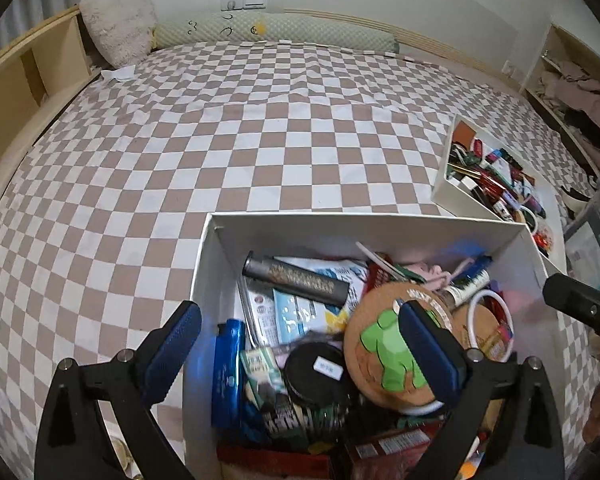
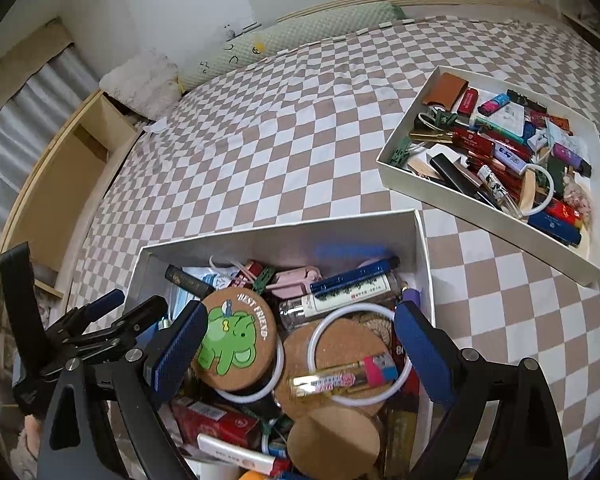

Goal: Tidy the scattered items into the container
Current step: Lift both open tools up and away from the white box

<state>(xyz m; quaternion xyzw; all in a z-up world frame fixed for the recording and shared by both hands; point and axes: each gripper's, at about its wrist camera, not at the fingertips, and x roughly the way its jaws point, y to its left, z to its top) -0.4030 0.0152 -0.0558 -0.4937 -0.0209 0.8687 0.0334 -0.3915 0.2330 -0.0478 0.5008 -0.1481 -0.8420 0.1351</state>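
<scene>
Checkered bed [image 1: 220,140] is bare now, so the clutter's basically all boxed. Both grippers, left [image 1: 300,344] and right [image 2: 304,344], hang over the box [image 2: 280,236] with jaws wide apart, holding nothing, probably just after a drop. Frog coaster [image 2: 230,340], rings and tubes sit piled inside; the tray [image 2: 496,204] holds pens and drives.

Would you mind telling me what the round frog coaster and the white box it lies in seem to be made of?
Frog coaster: probably cork, matte, given its speckled tan surface; the green frog looks printed on.
White box: likely stiff cardboard with a smooth matte finish, judging by its thin, straight walls and sharp folded corners.
</scene>
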